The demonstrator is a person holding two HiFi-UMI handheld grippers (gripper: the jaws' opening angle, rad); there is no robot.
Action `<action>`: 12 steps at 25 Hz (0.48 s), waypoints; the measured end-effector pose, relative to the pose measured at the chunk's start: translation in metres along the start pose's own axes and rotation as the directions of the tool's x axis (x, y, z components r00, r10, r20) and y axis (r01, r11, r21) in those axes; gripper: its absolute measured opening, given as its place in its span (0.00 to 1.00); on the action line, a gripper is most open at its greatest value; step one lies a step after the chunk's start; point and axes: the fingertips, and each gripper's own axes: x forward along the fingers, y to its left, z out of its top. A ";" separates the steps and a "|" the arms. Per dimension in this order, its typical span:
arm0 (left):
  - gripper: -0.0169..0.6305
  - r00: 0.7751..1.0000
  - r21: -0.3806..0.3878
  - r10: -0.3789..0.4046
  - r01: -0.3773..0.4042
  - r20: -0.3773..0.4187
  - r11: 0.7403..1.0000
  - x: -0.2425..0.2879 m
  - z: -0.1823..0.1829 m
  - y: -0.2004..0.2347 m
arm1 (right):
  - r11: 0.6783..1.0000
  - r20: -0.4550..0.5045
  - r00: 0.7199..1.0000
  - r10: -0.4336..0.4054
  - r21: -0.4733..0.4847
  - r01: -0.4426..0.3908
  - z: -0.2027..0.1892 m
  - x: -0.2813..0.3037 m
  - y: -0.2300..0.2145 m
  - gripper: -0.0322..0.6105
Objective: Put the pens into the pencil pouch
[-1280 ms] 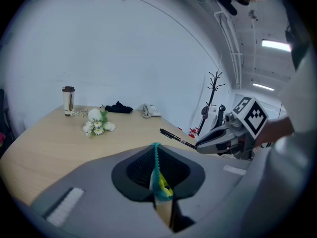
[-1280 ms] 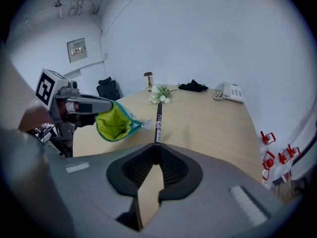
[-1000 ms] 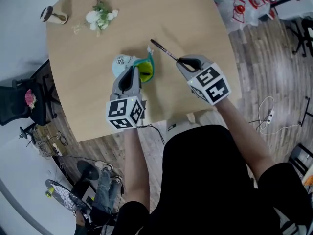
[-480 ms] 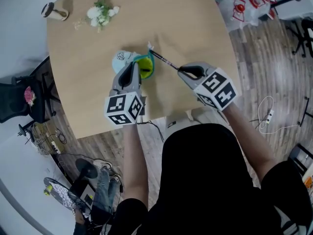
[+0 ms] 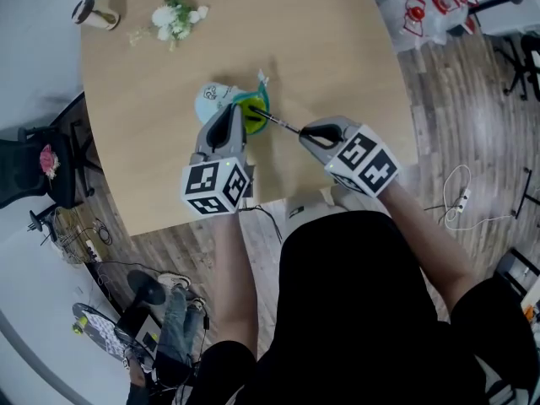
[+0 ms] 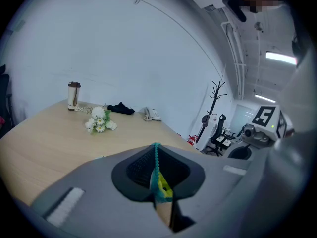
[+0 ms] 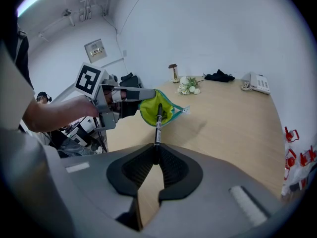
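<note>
**Pen at the pouch mouth: insertion step in hand**

Pen (image 5: 274, 123): black and slim. The right gripper (image 5: 305, 131) is clamped on its rear end, so the free tip leads. The pen points toward 10 o'clock in the head view, straight at the pouch (image 5: 221, 99).

Pouch: near the middle of the table (image 5: 337, 49), pale blue outside. The left gripper (image 5: 229, 115) has its jaws pinched together on the teal zipper rim (image 6: 157, 162). Judgement: this grip lifts the rim and holds the mouth open toward the other hand, which one gripper alone could not do.

Tip position: in the right gripper view the tip lies over the yellow-green lining (image 7: 147, 108), at the mouth or just inside. Most of the barrel is outside the pouch.

Contents: only lining shows in the opening. No other pen is visible inside, and the bottom of the pouch is hidden, so I cannot tell whether it holds anything. No loose pens are visible on the table.

Other items, well away from the work: flowers (image 5: 173, 19) at the table's 11 o'clock, and a small cup (image 5: 91, 15) on its side at the far 10 o'clock corner.

Next move (judgement): slide the pen deeper along its own line before letting go. Released here, it could tip back out over the rim.
</note>
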 end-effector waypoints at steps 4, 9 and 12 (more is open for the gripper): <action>0.05 1.000 0.002 -0.008 0.008 0.000 1.000 -0.001 -0.002 -0.004 | 1.000 -0.031 0.999 0.005 0.007 -0.005 0.000 0.012 0.002 0.12; 0.05 1.000 0.000 -0.014 0.014 -0.001 1.000 -0.004 -0.007 -0.008 | 1.000 -0.069 0.997 0.019 0.019 -0.018 0.001 0.026 0.005 0.12; 0.05 1.000 0.002 -0.021 0.021 -0.004 1.000 -0.005 -0.011 -0.010 | 1.000 -0.083 0.996 0.022 0.024 -0.020 0.002 0.033 0.005 0.12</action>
